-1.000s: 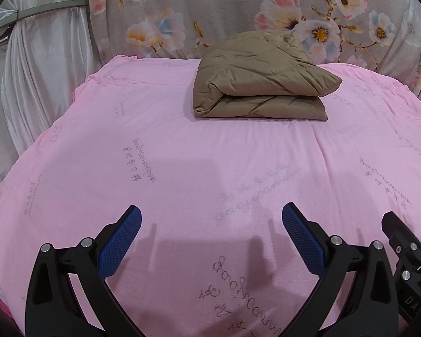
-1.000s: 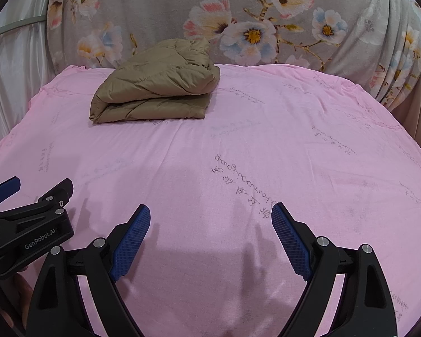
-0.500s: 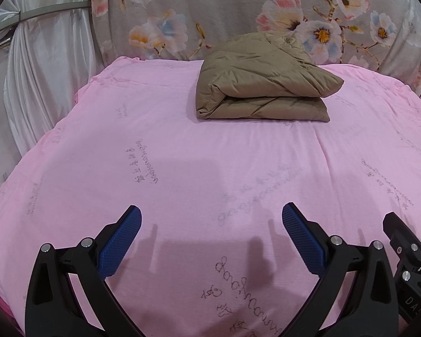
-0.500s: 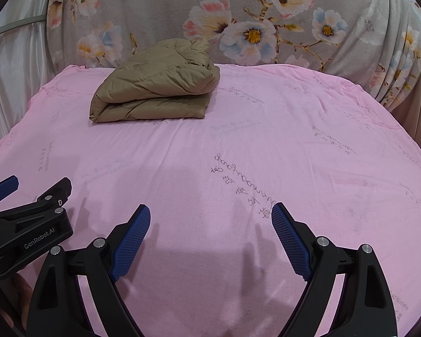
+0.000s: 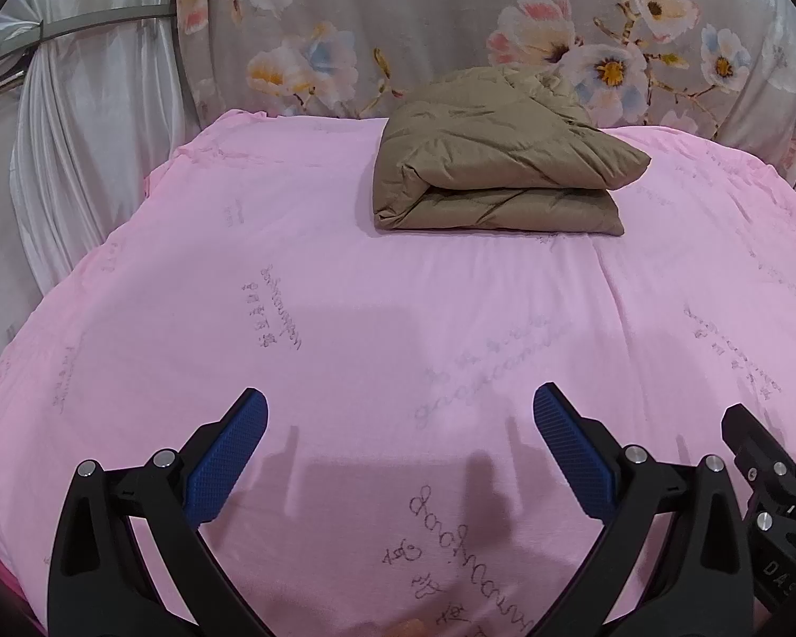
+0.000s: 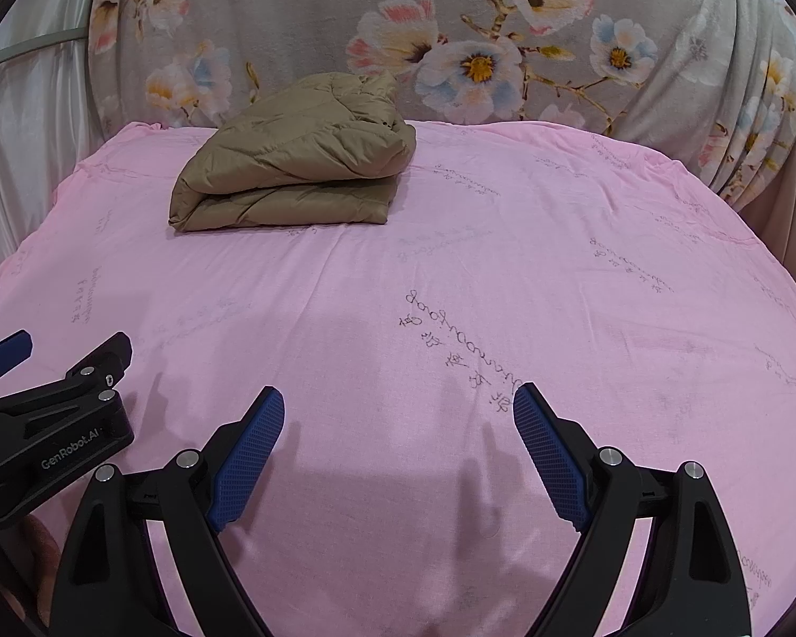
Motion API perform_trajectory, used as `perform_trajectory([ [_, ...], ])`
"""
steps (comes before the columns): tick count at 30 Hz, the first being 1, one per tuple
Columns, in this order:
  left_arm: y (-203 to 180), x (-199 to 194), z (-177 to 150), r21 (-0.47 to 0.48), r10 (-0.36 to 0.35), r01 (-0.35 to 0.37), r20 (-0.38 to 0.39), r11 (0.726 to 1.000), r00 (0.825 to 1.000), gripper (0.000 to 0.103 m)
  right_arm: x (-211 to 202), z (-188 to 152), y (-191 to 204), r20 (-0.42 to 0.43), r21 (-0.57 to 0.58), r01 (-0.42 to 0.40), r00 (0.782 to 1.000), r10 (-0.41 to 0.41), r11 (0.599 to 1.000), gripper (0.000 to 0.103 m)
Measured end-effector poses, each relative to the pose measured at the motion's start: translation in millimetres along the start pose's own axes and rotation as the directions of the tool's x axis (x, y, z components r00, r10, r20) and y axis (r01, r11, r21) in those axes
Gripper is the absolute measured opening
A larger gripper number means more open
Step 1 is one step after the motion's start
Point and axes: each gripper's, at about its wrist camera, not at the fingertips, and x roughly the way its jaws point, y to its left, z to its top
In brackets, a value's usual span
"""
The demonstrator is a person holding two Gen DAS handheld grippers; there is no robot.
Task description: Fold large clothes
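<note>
A tan puffer jacket (image 5: 496,164) lies folded in a compact bundle at the far side of the pink sheet (image 5: 345,318), near the floral backdrop. It also shows in the right wrist view (image 6: 297,164), far left of centre. My left gripper (image 5: 400,403) is open and empty, low over the near part of the sheet, well short of the jacket. My right gripper (image 6: 398,403) is open and empty, also low over the near sheet. Each gripper shows at the edge of the other's view.
The pink sheet (image 6: 557,292) with grey printed script covers the whole work surface. A floral cloth (image 6: 451,42) hangs behind it. White drapes (image 5: 79,132) hang at the left. The sheet's edges fall away at left and right.
The left wrist view has shifted slightly, so the jacket sits a little lower and further right in it. The right gripper has not moved. Both stay open.
</note>
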Motion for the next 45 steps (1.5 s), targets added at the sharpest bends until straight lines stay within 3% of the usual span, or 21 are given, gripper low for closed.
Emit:
perform_trajectory([
  [45,-8.6,0.6,-5.7,0.012,0.01,-0.01,-0.004,1.0,1.0,0.098,1.4,-2.3,-1.8,-0.008,-0.03,0.005,1.0,-0.005,1.0,0.086],
])
